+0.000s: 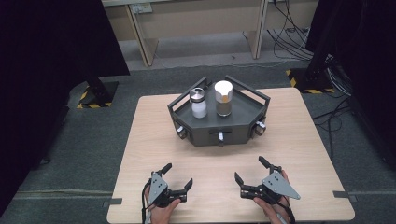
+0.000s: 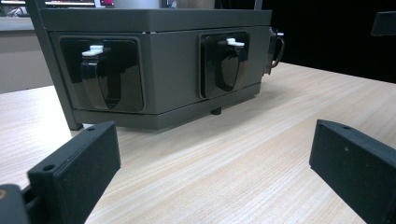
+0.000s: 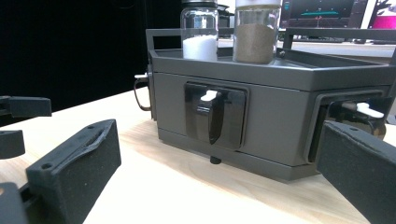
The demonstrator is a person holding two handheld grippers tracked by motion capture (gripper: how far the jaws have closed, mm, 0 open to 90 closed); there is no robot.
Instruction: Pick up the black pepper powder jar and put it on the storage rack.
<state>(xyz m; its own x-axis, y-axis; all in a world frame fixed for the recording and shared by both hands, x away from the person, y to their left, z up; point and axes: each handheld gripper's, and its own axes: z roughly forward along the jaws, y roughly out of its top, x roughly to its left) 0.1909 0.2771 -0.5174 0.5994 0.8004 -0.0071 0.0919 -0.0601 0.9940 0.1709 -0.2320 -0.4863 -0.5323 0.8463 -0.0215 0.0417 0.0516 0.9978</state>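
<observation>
A dark grey hexagonal rack [image 1: 233, 131] [image 2: 173, 70] [image 3: 275, 107] stands at the middle of the wooden table [image 1: 154, 140]. On its railed top stand a glass jar of white powder [image 1: 199, 103] [image 3: 199, 32] and a jar of brown powder [image 1: 223, 99] [image 3: 256, 32], both upright. White-tipped taps [image 1: 220, 136] [image 2: 232, 43] [image 3: 208, 95] sit in recesses on its front faces. My left gripper [image 1: 179, 176] [image 2: 212, 172] rests open near the table's front edge. My right gripper [image 1: 251, 170] [image 3: 219, 182] is open beside it. Nothing lies between either pair of jaws.
Bare table surface [image 2: 243, 154] lies between the grippers and the rack. Beyond the table is grey carpet [image 1: 116, 112], wooden furniture legs [image 1: 142, 37], black stands with hazard-striped bases [image 1: 95, 95] and loose cables [image 1: 292, 39] at the far right.
</observation>
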